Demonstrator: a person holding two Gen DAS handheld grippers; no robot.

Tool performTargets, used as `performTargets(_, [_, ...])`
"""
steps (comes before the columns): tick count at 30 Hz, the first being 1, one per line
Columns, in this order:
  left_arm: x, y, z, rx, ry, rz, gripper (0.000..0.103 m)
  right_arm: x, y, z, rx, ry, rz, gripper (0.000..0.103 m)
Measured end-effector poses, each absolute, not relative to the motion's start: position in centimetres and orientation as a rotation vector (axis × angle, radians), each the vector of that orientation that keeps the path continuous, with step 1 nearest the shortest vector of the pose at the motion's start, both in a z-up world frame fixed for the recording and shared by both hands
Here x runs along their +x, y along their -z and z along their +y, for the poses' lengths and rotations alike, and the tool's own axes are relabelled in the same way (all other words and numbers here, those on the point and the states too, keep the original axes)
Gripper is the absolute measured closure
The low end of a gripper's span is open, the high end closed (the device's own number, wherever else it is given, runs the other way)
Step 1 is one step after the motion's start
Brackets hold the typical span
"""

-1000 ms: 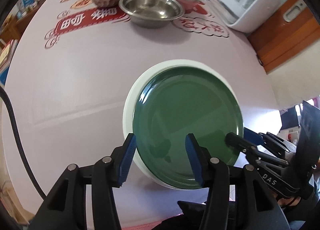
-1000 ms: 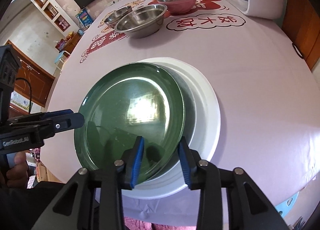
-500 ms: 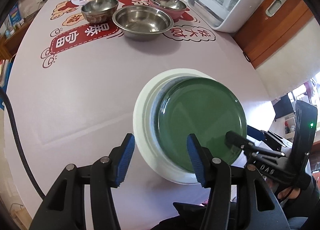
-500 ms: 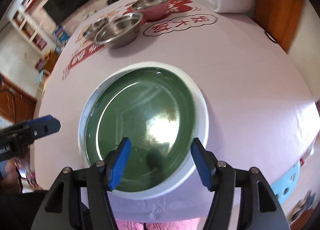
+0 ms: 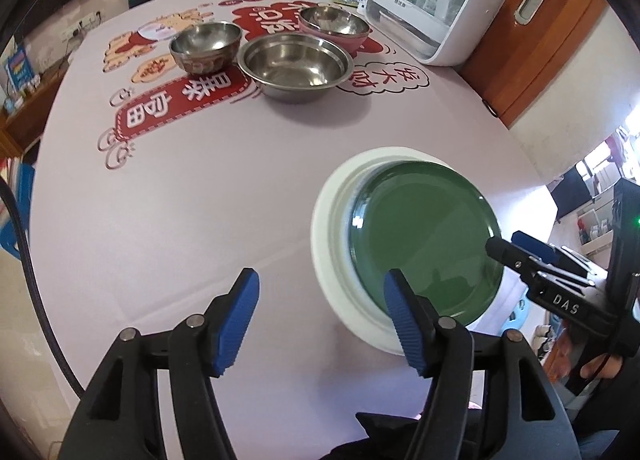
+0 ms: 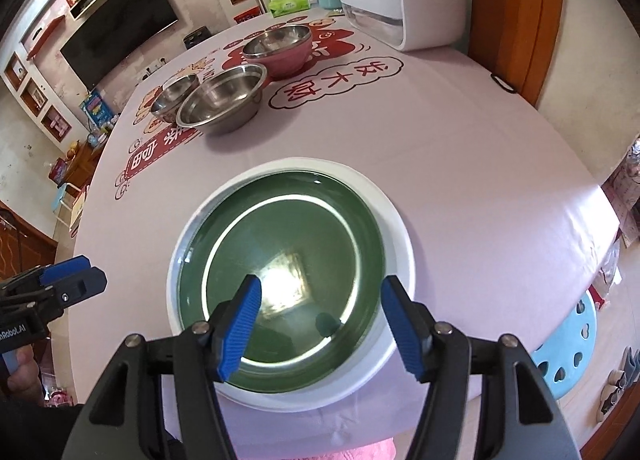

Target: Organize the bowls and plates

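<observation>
Tabletop below: both tongs (image 6: 320,324) tilted down, agape.

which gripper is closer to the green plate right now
Right. The right gripper hangs open directly over the green plate; the left gripper is open off its edge, mostly over bare tablecloth.

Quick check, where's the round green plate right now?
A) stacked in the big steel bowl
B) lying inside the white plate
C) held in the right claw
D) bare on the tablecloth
B: the round green plate lies flat inside the larger white plate, whose rim rings it, and no claw pad touches it.
</observation>
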State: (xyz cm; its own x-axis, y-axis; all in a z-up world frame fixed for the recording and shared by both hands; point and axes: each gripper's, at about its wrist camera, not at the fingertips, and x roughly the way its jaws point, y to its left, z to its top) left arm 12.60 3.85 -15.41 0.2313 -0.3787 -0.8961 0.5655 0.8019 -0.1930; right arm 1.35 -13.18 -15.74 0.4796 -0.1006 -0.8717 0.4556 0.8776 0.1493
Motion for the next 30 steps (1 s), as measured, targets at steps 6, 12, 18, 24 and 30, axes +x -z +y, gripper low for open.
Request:
performTargets(6, [13.8,14.6,5.7,0.185,0.648,1.148,0.032,2.7,14.7,-11.5,0.358,0.362,1.000,0.041])
performTargets(12, [15.8,13.3,7.9,0.166,0.636,1.130,0.029,4.8,13.4,-10.2,0.322,0.367,0.977,0.041])
performTargets(18, [18.1,12.4,9.7,0.158,0.622,1.124,0.026,7.2,11.8,-9.3,0.291,0.366,0.938,0.041])
performTargets(24, [20.2,11.5,10.4,0.138,0.594,1.134,0.025,9.5,10.4,-9.1,0.257,0.334,0.925,0.040])
performTargets(30, [21.8,10.2,9.6,0.110,0.572,1.135,0.023,11.7,9.2,-9.5,0.221,0.281,0.909,0.040])
